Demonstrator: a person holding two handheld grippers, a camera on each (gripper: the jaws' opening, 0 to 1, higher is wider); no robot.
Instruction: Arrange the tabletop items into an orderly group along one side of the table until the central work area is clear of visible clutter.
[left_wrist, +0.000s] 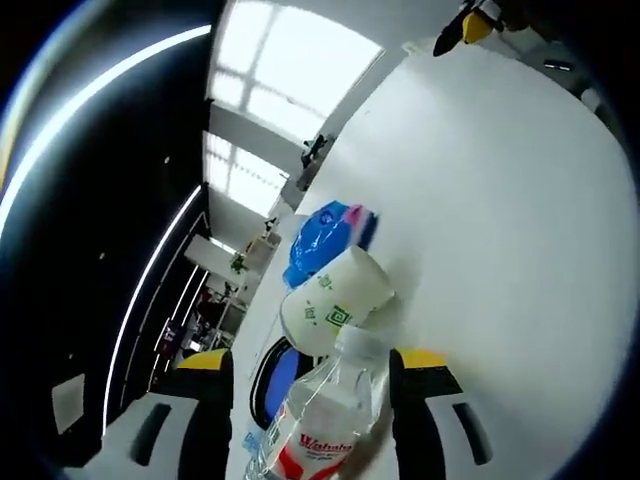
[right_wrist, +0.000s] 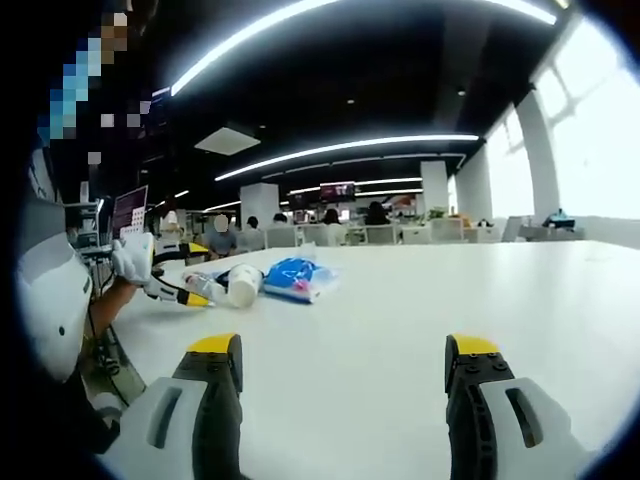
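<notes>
Water bottle (left_wrist: 325, 425) lies between the left gripper's (left_wrist: 312, 385) jaws, pinched near its neck, beside a white cup (left_wrist: 335, 300) and blue packet (left_wrist: 322, 240) on the bench (left_wrist: 500, 250). Right gripper (right_wrist: 343, 360) hovers over bare bench (jaws spread wide).

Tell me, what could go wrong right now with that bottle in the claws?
The left gripper is closed on a clear water bottle, whose cap end sits right against a white paper cup lying on its side. Pushing further could roll the cup away or shove it into the blue packet behind it. The smooth round bottle might also slip or twist between the jaws. The right gripper hangs open above the white table, so it cannot steady anything.
</notes>
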